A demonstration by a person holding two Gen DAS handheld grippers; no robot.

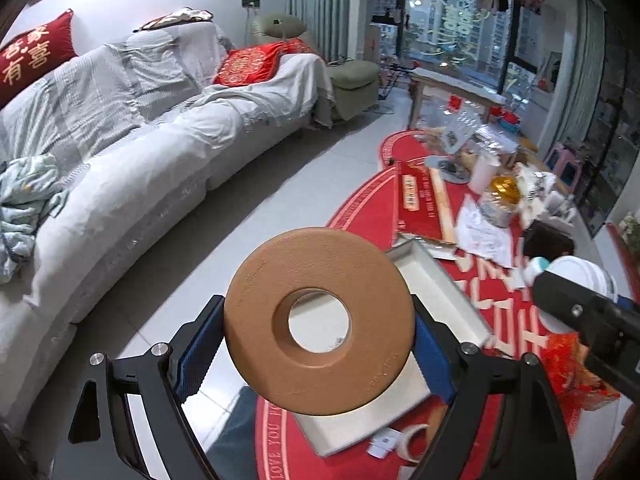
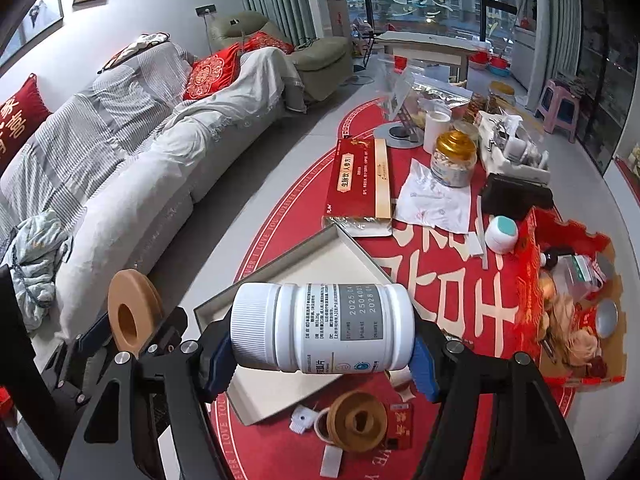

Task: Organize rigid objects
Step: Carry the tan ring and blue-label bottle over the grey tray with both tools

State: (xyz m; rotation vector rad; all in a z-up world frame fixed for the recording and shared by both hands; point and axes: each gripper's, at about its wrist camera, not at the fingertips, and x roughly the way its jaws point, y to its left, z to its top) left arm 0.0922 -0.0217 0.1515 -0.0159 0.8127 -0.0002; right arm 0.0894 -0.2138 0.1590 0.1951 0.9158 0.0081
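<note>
My left gripper [image 1: 318, 346] is shut on a tan ring-shaped disc [image 1: 320, 320], held by its rim between the blue pads above an open white box [image 1: 436, 280]. The same tan disc [image 2: 130, 312] shows in the right wrist view at the lower left. My right gripper [image 2: 322, 354] is shut on a white pill bottle [image 2: 324, 328] lying sideways, cap to the left, over the white box [image 2: 320, 256]. A second tan ring [image 2: 358, 420] lies on the red cloth below the bottle. The right gripper's black body [image 1: 592, 320] enters the left view at the right edge.
The table has a red cloth [image 2: 440, 304] crowded with a long red carton [image 2: 360, 176], a gold-lidded jar [image 2: 454, 160], a red tray of small items [image 2: 576, 292], a white-and-teal round pot [image 2: 502, 234] and papers. A covered grey sofa [image 1: 120, 160] runs along the left.
</note>
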